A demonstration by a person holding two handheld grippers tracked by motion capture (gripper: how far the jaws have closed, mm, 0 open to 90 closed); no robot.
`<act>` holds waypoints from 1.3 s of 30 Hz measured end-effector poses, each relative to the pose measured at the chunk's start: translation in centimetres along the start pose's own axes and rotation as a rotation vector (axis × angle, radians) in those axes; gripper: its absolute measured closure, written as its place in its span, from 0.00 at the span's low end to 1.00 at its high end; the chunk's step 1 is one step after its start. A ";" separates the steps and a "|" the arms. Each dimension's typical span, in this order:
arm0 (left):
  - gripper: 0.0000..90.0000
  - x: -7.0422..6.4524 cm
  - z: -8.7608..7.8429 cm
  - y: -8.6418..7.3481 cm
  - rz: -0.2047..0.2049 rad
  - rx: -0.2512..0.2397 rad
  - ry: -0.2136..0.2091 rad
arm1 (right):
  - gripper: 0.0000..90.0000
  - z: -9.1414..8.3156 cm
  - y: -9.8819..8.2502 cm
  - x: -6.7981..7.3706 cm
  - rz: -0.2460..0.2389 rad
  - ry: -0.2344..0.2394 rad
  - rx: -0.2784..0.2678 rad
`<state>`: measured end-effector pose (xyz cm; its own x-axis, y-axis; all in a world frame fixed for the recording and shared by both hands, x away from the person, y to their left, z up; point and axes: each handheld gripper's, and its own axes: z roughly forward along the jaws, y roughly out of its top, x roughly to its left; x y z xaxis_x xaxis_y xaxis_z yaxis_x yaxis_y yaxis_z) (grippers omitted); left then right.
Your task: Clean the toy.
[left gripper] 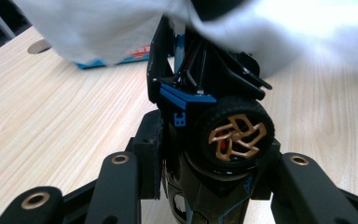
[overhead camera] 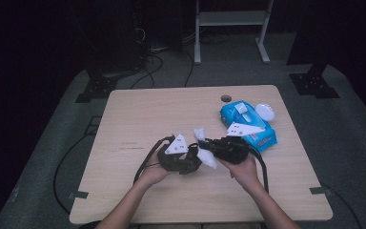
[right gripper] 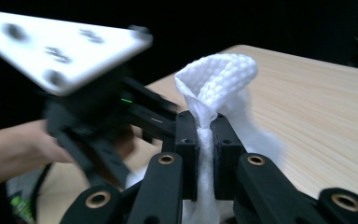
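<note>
High view: near the table's (overhead camera: 138, 191) front edge, the left gripper (overhead camera: 190, 160) is clamped around a black toy car (left gripper: 214, 140) with a bronze-spoked wheel, and just right of it the right gripper (overhead camera: 209, 145) pinches a white wipe (right gripper: 214, 88) tight, its loose end lying against the car. Farther back and right lies a blue wipes pack (overhead camera: 248, 125), with a white lid (overhead camera: 265, 111) just beyond it.
</note>
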<state>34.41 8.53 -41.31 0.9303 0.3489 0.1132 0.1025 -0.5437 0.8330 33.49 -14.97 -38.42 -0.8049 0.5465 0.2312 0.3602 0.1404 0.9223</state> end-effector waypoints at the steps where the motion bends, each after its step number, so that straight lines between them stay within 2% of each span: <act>1: 0.63 0.1 0.0 0.0 -0.002 0.001 0.006 | 0.92 -0.2 -0.3 -0.5 0.004 -0.020 0.010; 3: 0.63 0.2 -0.1 0.0 -0.004 0.004 0.008 | 0.92 -0.4 -1.3 -1.8 0.056 -0.034 0.021; 6: 0.63 0.1 0.1 0.0 -0.006 -0.001 0.007 | 0.92 -0.3 -2.6 -3.0 0.099 -0.050 0.058; 8: 0.63 0.0 0.2 0.2 -0.005 -0.001 0.006 | 0.92 -0.1 -3.0 -3.2 0.129 -0.024 0.060; 9: 0.63 0.0 0.2 0.2 -0.002 -0.007 0.005 | 0.92 -0.1 -2.9 -3.1 0.128 -0.030 0.056; 11: 0.63 0.0 0.3 0.4 -0.007 -0.018 0.001 | 0.92 -0.4 -2.5 -3.1 0.142 -0.010 0.033; 18: 0.63 -0.3 0.6 0.7 -0.014 -0.043 -0.011 | 0.93 -1.1 -1.5 -2.4 0.143 0.021 -0.006; 25: 0.63 -0.1 0.1 0.1 -0.036 -0.054 -0.011 | 0.93 -0.4 -1.2 -1.7 0.134 0.055 -0.013; 27: 0.63 -0.1 -0.2 -0.2 -0.030 -0.051 -0.008 | 0.93 0.0 -1.3 -1.7 0.137 0.062 -0.003; 29: 0.63 -0.1 -0.5 -0.5 -0.037 -0.046 -0.005 | 0.92 0.6 -1.8 -1.7 0.130 0.059 0.019; 32: 0.63 0.1 -0.9 -0.9 -0.056 -0.044 -0.005 | 0.92 1.1 -2.2 -1.7 0.144 0.076 0.022; 36: 0.63 0.2 -1.5 -1.4 -0.050 -0.024 -0.015 | 0.93 1.8 -2.3 -1.3 0.118 0.067 0.053; 39: 0.63 0.4 -2.1 -2.0 -0.067 -0.013 -0.024 | 0.92 2.4 -2.6 -1.0 0.111 0.073 0.065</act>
<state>33.84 11.33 -41.77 0.9299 0.3652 0.0439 0.1602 -0.5096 0.8454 34.49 -13.91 -41.76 -0.7900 0.5002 0.3545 0.4765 0.1373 0.8684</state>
